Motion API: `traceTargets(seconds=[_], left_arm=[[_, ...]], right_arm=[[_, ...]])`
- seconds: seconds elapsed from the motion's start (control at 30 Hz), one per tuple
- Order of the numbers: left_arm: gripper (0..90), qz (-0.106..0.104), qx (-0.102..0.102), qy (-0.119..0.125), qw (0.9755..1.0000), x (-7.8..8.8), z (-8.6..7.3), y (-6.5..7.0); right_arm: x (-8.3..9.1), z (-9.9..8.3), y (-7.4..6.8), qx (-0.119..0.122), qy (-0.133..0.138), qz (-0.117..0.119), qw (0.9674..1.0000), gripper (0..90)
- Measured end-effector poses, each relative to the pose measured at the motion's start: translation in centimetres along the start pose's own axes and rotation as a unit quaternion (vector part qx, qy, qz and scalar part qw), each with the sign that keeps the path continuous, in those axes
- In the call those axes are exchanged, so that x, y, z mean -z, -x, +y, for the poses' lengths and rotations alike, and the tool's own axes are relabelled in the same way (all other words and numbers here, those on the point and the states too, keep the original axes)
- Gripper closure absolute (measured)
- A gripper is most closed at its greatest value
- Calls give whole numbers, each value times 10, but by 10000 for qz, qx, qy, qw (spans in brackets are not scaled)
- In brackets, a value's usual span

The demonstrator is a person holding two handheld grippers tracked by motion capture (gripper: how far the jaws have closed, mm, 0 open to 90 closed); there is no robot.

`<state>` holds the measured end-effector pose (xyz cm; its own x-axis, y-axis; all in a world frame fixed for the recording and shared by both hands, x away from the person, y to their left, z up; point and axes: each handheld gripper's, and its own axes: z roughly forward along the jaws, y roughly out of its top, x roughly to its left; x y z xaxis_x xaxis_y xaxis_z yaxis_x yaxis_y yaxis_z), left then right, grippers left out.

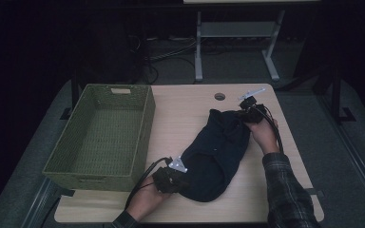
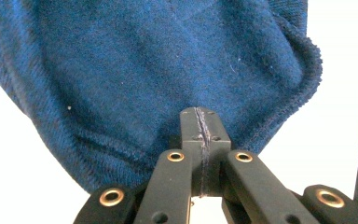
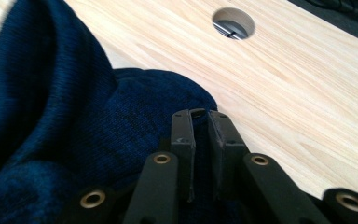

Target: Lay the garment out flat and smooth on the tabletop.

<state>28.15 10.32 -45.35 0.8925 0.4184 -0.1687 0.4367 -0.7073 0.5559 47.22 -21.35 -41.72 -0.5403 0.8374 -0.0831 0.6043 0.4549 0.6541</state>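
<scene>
- High view: one dark blue garment (image 1: 215,154) lies bunched on the wooden tabletop (image 1: 185,109), running from the near middle toward the far right. One green woven basket (image 1: 103,135) stands at the left, just beside the garment and apart from it. One round cable hole (image 1: 220,96) sits in the tabletop beyond the garment. The left gripper (image 1: 183,183) meets the garment's near end and the right gripper (image 1: 244,114) its far end, so nothing stands between either gripper and the cloth.
- Left gripper view: the jaws are pressed together with the garment's (image 2: 168,79) hem pinched in the seam between them; the cloth spreads out beyond the tips over the pale tabletop (image 2: 14,163).
- Right gripper view: the jaws stand slightly apart with a narrow gap, a fold of the garment (image 3: 74,130) lying in it; whether the pads press on it I cannot tell. The cable hole (image 3: 233,23) lies farther off on the bare tabletop (image 3: 284,93).
</scene>
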Motion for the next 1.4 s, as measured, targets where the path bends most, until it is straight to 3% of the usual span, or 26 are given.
traceTargets(seconds=[0.17, 0.27, 0.37, 0.5, 0.53, 0.57, 0.6, 0.7, 0.73, 0.93, 1.03, 1.2, 1.3, 1.4], left_arm=[[900, 2, -2, 6, 10000, 0, 0, 0], [900, -21, 37, 15, 10000, 0, 0, 0], [900, -12, 3, 10, 10000, 0, 0, 0], [889, -59, 30, 53, 10000, -1, 0, -1], [869, -52, 16, 84, 9999, 0, 0, -1], [847, -52, 16, 84, 9999, 0, 0, -1], [819, -13, 8, 149, 9999, 0, 2, 0], [787, -15, -21, 133, 9999, 2, 4, -1], [756, -5, 24, 177, 9998, 2, 4, -1], [685, 62, -29, 323, 9995, 10, 15, 0], [686, 97, -89, 339, 9993, 15, 21, -1], [817, 286, -185, 511, 9981, 27, 41, -5], [895, 361, -130, 579, 9976, 28, 47, -9], [900, 525, -92, 600, 9968, 29, 59, -19]], right_arm=[[-5, -5, 4, -187, 4, 132, 9997, 789], [2, -3, 3, -290, 230, 232, 9990, 621], [15, -1, 3, -399, 439, 284, 9978, 588], [28, -1, 3, -468, 552, 411, 9965, 614], [36, -3, 0, -461, 602, 452, 9961, 690], [36, -3, 0, -461, 602, 452, 9961, 690], [46, -8, -3, -445, 686, 537, 9952, 797], [52, -13, -7, -425, 615, 676, 9949, 856], [58, -20, -12, -293, 675, 668, 9950, 897], [68, -37, -23, -238, 596, 828, 9945, 900], [72, -43, -29, -188, 638, 853, 9941, 900], [80, -61, -46, -98, 626, 959, 9934, 900], [82, -68, -52, -105, 594, 1038, 9928, 900], [83, -81, -62, -54, 632, 1069, 9922, 900]])
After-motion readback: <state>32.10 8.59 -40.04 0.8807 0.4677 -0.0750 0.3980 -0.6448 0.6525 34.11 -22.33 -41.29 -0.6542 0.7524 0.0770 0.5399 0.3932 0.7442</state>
